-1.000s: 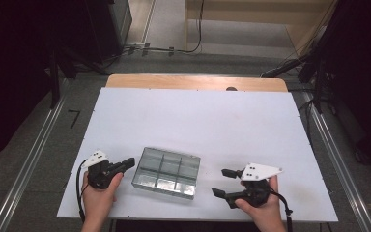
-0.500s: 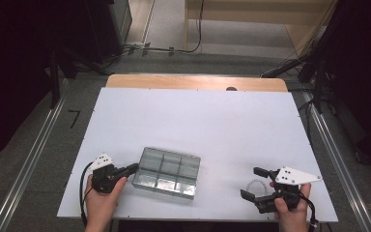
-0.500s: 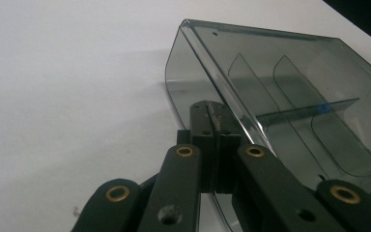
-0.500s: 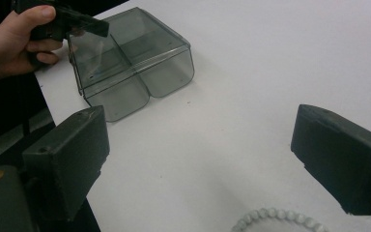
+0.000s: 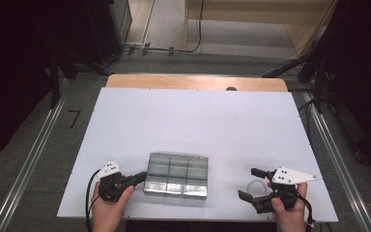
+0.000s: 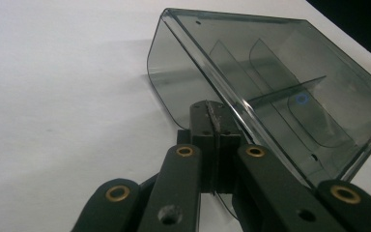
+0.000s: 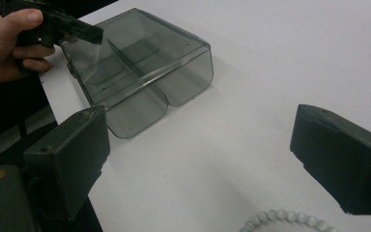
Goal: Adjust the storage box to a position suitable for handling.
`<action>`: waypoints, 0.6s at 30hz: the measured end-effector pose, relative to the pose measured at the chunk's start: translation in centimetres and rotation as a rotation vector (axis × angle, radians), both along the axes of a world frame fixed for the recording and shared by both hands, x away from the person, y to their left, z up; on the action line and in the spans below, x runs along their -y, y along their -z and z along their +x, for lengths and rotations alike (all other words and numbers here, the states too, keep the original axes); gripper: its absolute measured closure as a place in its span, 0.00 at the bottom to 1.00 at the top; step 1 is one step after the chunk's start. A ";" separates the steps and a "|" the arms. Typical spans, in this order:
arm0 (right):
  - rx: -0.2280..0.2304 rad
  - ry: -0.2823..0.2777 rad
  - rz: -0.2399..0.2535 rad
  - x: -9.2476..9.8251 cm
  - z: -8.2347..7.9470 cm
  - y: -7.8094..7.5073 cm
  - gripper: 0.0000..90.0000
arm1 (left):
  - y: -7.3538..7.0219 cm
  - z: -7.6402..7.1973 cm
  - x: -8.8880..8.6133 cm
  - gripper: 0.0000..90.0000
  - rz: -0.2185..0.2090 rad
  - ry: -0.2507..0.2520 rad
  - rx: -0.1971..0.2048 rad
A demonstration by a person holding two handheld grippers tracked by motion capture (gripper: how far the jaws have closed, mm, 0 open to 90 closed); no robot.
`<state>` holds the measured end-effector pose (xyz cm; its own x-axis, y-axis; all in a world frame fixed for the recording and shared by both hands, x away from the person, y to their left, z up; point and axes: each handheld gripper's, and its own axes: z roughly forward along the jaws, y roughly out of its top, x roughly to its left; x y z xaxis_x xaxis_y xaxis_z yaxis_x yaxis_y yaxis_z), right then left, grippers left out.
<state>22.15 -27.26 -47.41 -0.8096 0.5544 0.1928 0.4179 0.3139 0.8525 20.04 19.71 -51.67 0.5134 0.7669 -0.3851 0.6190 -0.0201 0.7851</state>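
Observation:
A clear smoky plastic box (image 5: 176, 175) with several compartments lies near the table's front edge. It looks empty in the right gripper view (image 7: 140, 63). My left gripper (image 5: 139, 178) is shut, its tip touching the box's left end wall (image 6: 174, 92); nothing shows between the jaws, which meet at the wall (image 6: 207, 110). My right gripper (image 5: 248, 183) stands open at the front right, apart from the box. A pale green bead bracelet (image 5: 257, 186) lies on the table between its fingers, and part of the bracelet (image 7: 285, 220) shows low between the open pads (image 7: 72, 159).
The white table top (image 5: 198, 125) stretches wide behind the box, with a wooden strip (image 5: 193, 82) at its far edge. Metal rails (image 5: 34, 154) and cables lie on the floor around. The person's left hand (image 7: 9, 43) holds the other gripper at the box's far corner.
My right gripper moved right, away from the box, and closer to the front edge; the bracelet now lies between its jaws. My left gripper edged up to the box wall.

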 end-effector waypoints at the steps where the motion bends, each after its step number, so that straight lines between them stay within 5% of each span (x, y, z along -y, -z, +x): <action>1: 0.001 -0.004 -0.001 0.0 0.0 0.0 0.06 | 0.0 0.0 0.0 1.00 0.000 0.000 0.000; 18: -0.044 -0.104 -0.041 -0.8 0.6 0.6 0.40 | 0.0 -0.2 3.1 1.00 0.011 0.032 0.009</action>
<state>22.73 -26.45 -48.06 -0.8544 0.4759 0.2087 0.4182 0.3914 0.8197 19.80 16.59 -51.68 0.5409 0.7543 -0.3721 0.6109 -0.0482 0.7903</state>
